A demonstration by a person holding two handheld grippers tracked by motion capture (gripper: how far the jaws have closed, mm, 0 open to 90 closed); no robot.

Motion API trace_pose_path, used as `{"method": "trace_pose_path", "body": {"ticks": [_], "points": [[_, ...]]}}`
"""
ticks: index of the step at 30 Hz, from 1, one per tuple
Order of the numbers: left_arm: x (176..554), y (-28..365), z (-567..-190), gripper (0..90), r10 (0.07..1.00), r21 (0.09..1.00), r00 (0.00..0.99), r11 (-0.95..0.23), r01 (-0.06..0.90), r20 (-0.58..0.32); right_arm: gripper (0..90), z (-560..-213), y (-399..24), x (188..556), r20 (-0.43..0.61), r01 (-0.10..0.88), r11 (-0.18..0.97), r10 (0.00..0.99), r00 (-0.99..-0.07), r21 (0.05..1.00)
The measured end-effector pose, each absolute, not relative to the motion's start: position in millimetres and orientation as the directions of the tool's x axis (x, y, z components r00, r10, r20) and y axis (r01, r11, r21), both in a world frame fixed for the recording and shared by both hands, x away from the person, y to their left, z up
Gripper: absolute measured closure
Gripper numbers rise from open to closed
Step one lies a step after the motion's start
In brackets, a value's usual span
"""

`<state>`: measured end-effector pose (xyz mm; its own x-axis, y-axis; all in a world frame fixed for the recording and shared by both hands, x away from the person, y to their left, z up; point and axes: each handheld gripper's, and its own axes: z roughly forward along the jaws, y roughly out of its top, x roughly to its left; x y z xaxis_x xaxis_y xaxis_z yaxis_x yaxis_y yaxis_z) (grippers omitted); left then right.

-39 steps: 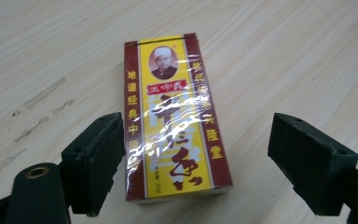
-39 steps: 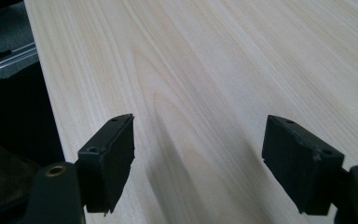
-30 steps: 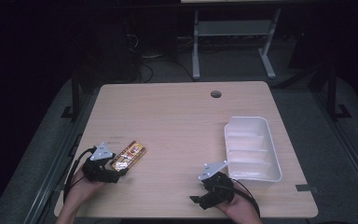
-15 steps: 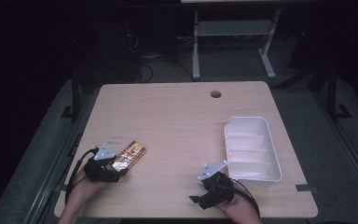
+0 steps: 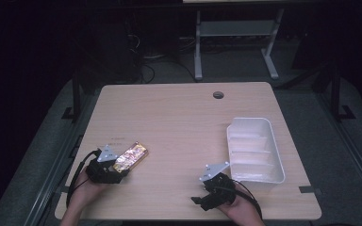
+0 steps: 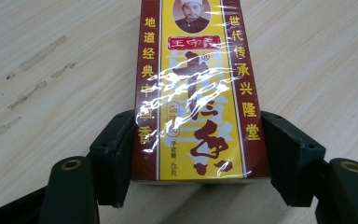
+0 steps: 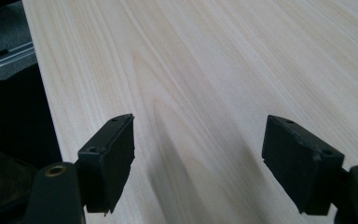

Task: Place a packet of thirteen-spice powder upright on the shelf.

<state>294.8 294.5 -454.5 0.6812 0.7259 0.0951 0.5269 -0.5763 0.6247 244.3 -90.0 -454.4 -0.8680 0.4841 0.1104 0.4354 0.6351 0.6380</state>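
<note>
In the high view a pale wooden table (image 5: 179, 122) takes up the middle of the frame, with dark floor around it and a metal frame stand (image 5: 235, 42) at the upper middle. A round cable hole (image 5: 218, 95) sits near the table's far edge, right of centre. At the lower left of the frame the left gripper (image 5: 115, 170) is held in a hand (image 5: 82, 195) that comes in from the bottom edge, and its jaws close on the near end of a flat seasoning packet (image 5: 131, 156) that lies on the table and slants up and to the right. The left gripper view shows this at close range: the packet (image 6: 198, 88), yellow down the middle with dark red borders, Chinese characters and glossy wrap, runs from the top of the frame down between the two black jaws, which press against its long sides near its lower end. At the lower right of the high view the right gripper (image 5: 202, 200) rests just above the table's near edge, with a cable looping behind it. A white plastic tray (image 5: 277, 155) with ribbed compartments lies just to its upper right, near the table's right edge. In the right gripper view its jaws stand wide apart over bare wood grain with nothing between them, and the table's edge and dark floor show at the upper left
</note>
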Motion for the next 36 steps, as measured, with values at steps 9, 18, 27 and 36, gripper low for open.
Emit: {"method": "trace_pose_path", "body": {"ticks": [9,18,27,36], "points": [[289,289,-446,32.5,0.715,0.667,0.695,-0.558,0.494,0.084,24.8,-448,-90,246,0.124,0.439,0.601,0.492,-0.862,0.668],[274,261,-433,32.5,0.64,0.707,0.763,-0.58,0.404,0.089,24.7,-441,-89,249,0.174,0.46,0.551,0.493,-0.853,0.696],[261,233,-427,32.5,0.564,0.721,0.82,-0.61,0.329,0.103,23.4,-437,-92,253,0.186,0.472,0.516,0.51,-0.84,0.714],[244,199,-426,32.5,0.478,0.73,0.871,-0.636,0.25,0.118,22.1,-435,-95,254,0.215,0.487,0.475,0.518,-0.828,0.733]]}}
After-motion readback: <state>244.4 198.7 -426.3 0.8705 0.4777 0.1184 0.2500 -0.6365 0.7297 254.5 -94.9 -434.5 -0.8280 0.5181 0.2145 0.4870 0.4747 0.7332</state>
